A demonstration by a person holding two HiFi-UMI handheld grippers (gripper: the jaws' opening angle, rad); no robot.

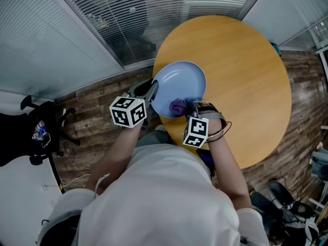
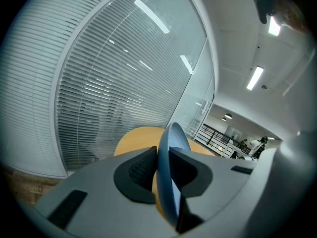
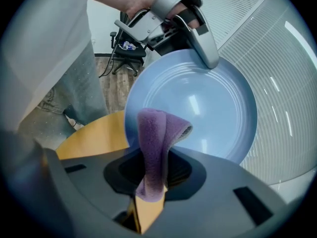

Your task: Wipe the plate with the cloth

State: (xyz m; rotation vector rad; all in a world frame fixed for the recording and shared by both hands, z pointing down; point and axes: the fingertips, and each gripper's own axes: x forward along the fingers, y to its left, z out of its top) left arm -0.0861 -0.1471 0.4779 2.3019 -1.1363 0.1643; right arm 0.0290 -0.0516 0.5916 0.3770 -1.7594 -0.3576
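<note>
A light blue plate [image 1: 178,86] is held tilted above the near edge of the round wooden table [image 1: 241,76]. My left gripper [image 1: 151,92] is shut on the plate's left rim; in the left gripper view the plate [image 2: 171,172] stands edge-on between the jaws. My right gripper [image 1: 190,108] is shut on a purple cloth [image 1: 178,106], which touches the plate's lower part. In the right gripper view the cloth [image 3: 154,148] rises from the jaws against the plate [image 3: 198,108], and the left gripper [image 3: 200,41] grips the far rim.
A glass wall with blinds [image 1: 143,14] runs behind the table. A black office chair [image 1: 36,132] stands at the left on the wooden floor. Bags and shoes [image 1: 287,199] lie at the lower right.
</note>
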